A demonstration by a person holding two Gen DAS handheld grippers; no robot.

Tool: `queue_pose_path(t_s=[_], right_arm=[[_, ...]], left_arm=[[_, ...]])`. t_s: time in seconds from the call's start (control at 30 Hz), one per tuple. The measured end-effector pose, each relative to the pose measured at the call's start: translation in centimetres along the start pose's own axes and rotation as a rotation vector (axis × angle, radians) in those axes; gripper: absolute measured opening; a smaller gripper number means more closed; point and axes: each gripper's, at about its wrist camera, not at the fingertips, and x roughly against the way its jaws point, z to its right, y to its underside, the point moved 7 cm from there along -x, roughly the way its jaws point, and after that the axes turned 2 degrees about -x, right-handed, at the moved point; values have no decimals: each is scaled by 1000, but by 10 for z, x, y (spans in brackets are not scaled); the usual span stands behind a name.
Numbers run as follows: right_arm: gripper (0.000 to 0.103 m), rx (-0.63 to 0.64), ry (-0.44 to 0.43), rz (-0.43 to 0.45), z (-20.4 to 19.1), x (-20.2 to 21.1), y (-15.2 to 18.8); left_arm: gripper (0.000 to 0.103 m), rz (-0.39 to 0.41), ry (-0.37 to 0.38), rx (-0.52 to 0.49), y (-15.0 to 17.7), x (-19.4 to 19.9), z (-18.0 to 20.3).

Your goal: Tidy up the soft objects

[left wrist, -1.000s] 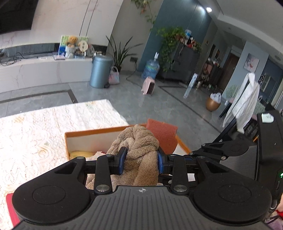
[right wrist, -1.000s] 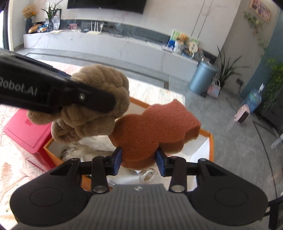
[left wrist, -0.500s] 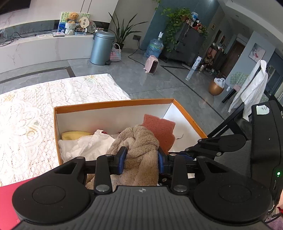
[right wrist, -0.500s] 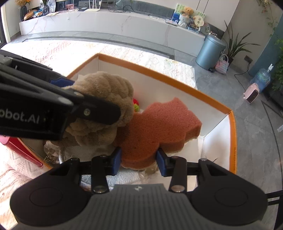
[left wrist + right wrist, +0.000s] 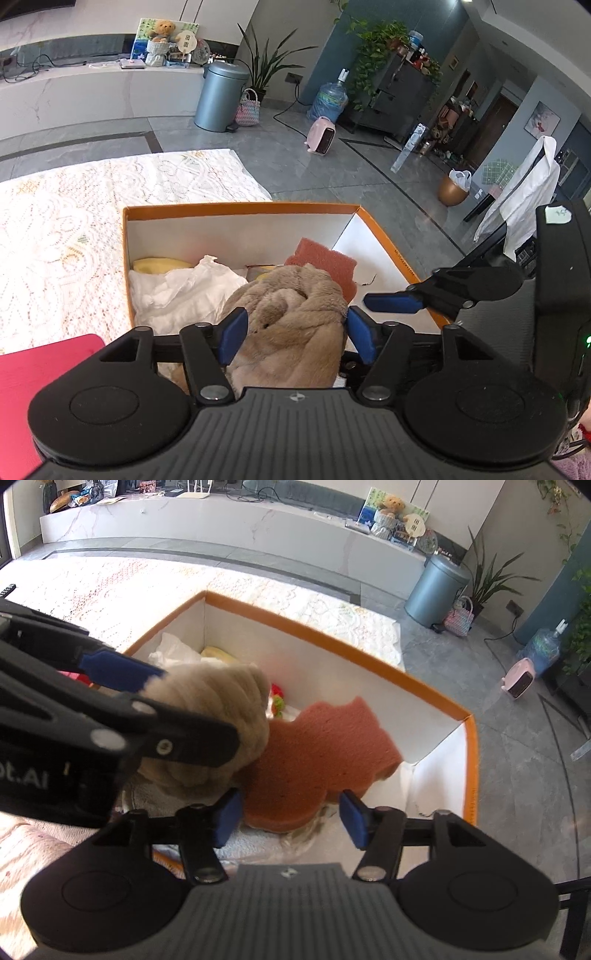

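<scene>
My left gripper point(image 5: 122, 701) hides the near side of the tan plush point(image 5: 221, 716). Red-green item point(image 5: 277, 698) behind it: too obscured to identify. Box point(image 5: 236, 208) floor mostly covered; red lid point(image 5: 44, 369) cut off at frame edge.

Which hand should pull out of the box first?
Probably the right gripper: its jaws stand open off the orange sponge in the box. The left gripper is open but flanks the brown towel.
</scene>
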Motion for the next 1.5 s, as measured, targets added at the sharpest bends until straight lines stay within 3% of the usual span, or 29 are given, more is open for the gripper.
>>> queue_pose_path(t_s=[0.07, 0.13, 0.27, 0.63, 0.83, 0.97, 1.23, 1.5], right_arm=[[64, 9, 21, -2, 1, 7, 0], [77, 14, 51, 4, 2, 14, -1], [81, 22, 92, 14, 5, 32, -4], [88, -10, 140, 122, -5, 109, -11], [91, -123, 61, 251, -40, 159, -11], [92, -171, 22, 340, -73, 184, -2], [94, -306, 27, 519, -132, 220, 22], [94, -358, 111, 575, -176, 221, 58]], left_arm=[[79, 15, 2, -7, -2, 8, 4], [80, 40, 9, -13, -5, 19, 8], [87, 89, 15, -40, -9, 43, 17], [83, 268, -136, -130, -15, 124, 37], [76, 314, -237, -159, 4, 169, 34], [75, 373, -289, -125, 23, 198, 25], [74, 508, -414, -100, 62, 237, 16], [78, 509, -484, -175, 95, 241, 15]])
